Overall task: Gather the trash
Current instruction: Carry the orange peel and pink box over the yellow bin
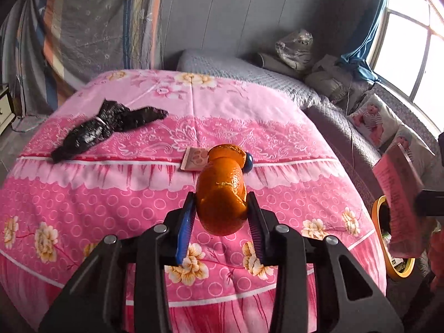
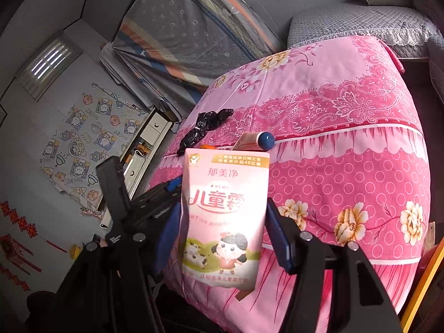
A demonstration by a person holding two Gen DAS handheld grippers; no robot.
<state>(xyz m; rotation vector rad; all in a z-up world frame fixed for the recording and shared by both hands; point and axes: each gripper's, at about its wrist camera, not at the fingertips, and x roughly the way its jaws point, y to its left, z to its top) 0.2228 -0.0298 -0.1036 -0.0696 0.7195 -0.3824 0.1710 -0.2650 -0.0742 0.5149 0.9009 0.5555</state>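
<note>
My left gripper (image 1: 220,208) is shut on an orange peel (image 1: 222,191) and holds it above the pink flowered cloth (image 1: 111,199). My right gripper (image 2: 222,222) is shut on a pink pouch with a cartoon girl (image 2: 224,216); the pouch also shows at the right edge of the left wrist view (image 1: 399,197), over a yellow-rimmed bin (image 1: 384,249). A crumpled black plastic bag (image 1: 105,127) lies at the cloth's far left, also in the right wrist view (image 2: 204,127). A small tan packet (image 1: 195,159) and a blue-capped tube (image 2: 259,141) lie mid-cloth.
A grey quilted sofa (image 1: 277,80) with bags and baby-print cushions (image 1: 371,116) runs behind and right, under a window (image 1: 416,44). A white drawer unit (image 2: 149,136) stands left of the table. The left gripper's body (image 2: 125,202) sits close beside the pouch.
</note>
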